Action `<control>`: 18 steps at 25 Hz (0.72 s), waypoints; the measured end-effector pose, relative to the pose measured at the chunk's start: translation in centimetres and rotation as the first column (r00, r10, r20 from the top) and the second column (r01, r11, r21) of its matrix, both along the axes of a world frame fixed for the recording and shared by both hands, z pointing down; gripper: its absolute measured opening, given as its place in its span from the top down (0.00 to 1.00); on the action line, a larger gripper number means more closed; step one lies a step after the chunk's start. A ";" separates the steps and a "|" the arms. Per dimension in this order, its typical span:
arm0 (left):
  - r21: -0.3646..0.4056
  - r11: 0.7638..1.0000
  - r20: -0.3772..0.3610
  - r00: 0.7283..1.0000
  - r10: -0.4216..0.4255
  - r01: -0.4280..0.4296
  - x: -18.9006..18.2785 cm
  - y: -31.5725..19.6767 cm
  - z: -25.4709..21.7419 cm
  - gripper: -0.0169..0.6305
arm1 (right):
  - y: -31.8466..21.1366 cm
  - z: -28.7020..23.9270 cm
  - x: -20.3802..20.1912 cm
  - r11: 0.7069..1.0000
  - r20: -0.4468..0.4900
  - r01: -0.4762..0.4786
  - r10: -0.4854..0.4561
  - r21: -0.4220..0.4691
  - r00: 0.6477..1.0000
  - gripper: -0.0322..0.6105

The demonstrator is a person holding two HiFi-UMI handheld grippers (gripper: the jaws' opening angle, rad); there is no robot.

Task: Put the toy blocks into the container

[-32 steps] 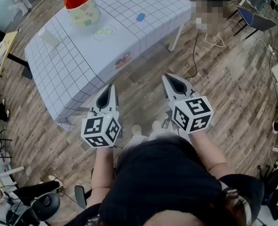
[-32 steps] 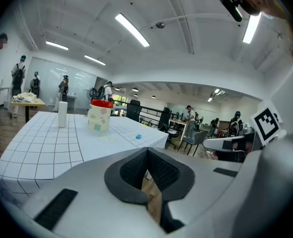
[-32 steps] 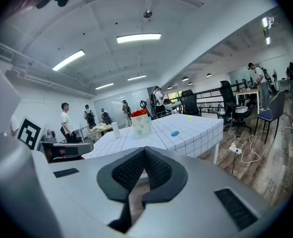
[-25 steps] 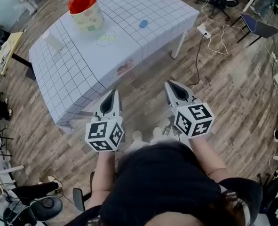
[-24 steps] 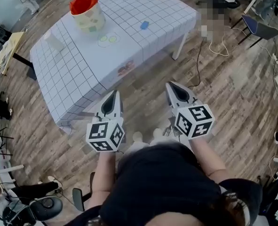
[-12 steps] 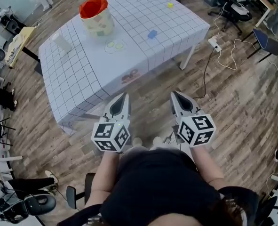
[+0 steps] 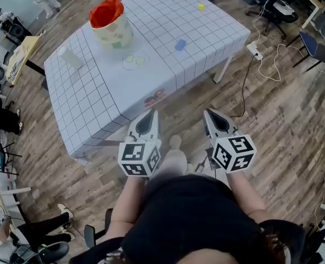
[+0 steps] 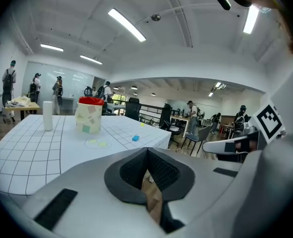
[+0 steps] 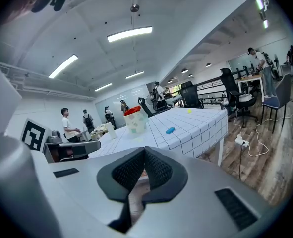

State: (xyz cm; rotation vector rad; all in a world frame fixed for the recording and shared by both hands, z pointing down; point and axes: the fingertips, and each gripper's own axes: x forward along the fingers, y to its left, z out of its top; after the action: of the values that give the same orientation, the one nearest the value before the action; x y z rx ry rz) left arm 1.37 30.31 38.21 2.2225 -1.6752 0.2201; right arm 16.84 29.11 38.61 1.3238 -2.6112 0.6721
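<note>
A cream container (image 7: 111,23) with a red lining stands on the grid-covered table (image 7: 96,98), toward its far left. A blue block (image 7: 180,44) lies mid-table and a small yellow block (image 7: 200,6) lies near the far right corner. In the gripper views the container (image 8: 88,115) (image 9: 135,119) and the blue block (image 8: 135,138) (image 9: 170,130) appear ahead. My left gripper (image 7: 152,113) and right gripper (image 7: 209,113) are over the wooden floor, short of the table's near edge. Both are shut and hold nothing.
Two yellow-green discs (image 7: 135,60) lie on the cloth near the container, and a white cylinder (image 7: 70,56) stands at the left. A table leg (image 7: 221,70), a power strip with cables (image 7: 255,49) and office chairs (image 7: 316,45) are to the right. People stand in the background.
The table has come nearer and lower in the head view as the person moves toward it. Both grippers stay shut, side by side in front of the body.
</note>
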 end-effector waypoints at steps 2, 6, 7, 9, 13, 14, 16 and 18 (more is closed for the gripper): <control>0.000 1.000 0.008 1.000 0.003 -0.003 -0.5 -2.0 0.2 0.95 | -1.5 0.1 -0.3 1.000 -0.013 -0.009 0.009 0.000 1.000 0.93; 0.000 0.999 0.031 0.999 0.041 -0.041 -1.8 -6.1 0.1 0.95 | -5.2 -0.3 -1.9 1.000 -0.023 -0.021 0.022 0.005 1.000 0.93; 0.001 0.999 0.045 0.998 0.053 -0.053 -2.1 -7.1 0.2 0.95 | -6.3 -0.5 -2.4 1.000 -0.028 -0.023 0.023 0.009 0.999 0.93; -0.005 0.997 0.069 0.995 0.075 -0.075 -2.9 -9.2 0.5 0.95 | -8.5 -0.6 -3.4 0.999 -0.037 -0.029 0.030 0.016 0.999 0.93; -0.026 0.994 0.080 0.991 0.109 -0.107 -4.7 -13.1 1.4 0.95 | -12.9 -0.3 -5.0 0.999 -0.040 -0.051 0.052 0.016 0.998 0.93; -0.036 0.993 0.078 0.990 0.119 -0.116 -5.1 -13.9 1.7 0.95 | -14.0 -0.2 -5.4 0.998 -0.038 -0.058 0.058 0.014 0.998 0.93; -0.053 0.988 0.069 0.987 0.146 -0.142 -5.4 -15.6 2.2 0.95 | -15.8 -0.1 -6.0 0.997 -0.034 -0.073 0.073 0.014 0.997 0.93; -0.063 0.984 0.065 0.983 0.173 -0.169 -5.5 -17.2 2.6 0.95 | -17.2 0.0 -6.5 0.996 -0.039 -0.083 0.084 0.015 0.996 0.93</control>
State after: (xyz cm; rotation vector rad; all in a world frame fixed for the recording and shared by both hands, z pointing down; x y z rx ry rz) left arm -4.13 13.14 40.76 2.3418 -1.4917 0.3890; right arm 10.37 11.88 38.58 1.4419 -2.5464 0.6346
